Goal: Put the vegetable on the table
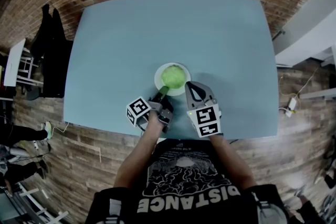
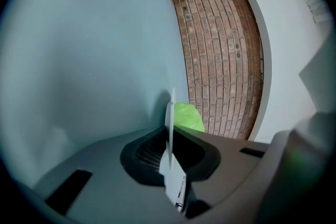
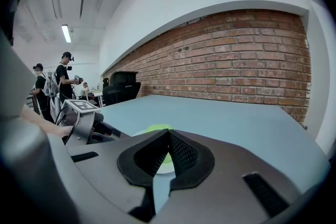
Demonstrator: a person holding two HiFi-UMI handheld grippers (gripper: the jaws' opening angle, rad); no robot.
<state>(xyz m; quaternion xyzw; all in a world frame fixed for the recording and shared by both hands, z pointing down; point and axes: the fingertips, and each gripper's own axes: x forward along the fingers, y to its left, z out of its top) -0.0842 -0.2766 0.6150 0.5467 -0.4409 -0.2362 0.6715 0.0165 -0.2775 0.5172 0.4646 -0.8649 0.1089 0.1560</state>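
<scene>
A green leafy vegetable (image 1: 174,77) lies on a small white plate (image 1: 158,77) on the blue table (image 1: 121,44), near its front edge. My left gripper (image 1: 160,96) is shut on the plate's near-left rim. In the left gripper view the plate (image 2: 170,123) stands edge-on between the jaws, with the vegetable (image 2: 188,117) just behind it. My right gripper (image 1: 190,86) sits at the plate's near-right side, its jaws shut with nothing between them. In the right gripper view the vegetable (image 3: 157,127) shows just past the jaw tips (image 3: 168,134).
A dark chair with hanging clothes (image 1: 50,50) stands off the table's left side. White furniture (image 1: 310,23) is at the right. A brick wall (image 3: 236,60) runs behind the table. People (image 3: 65,81) stand at the far left.
</scene>
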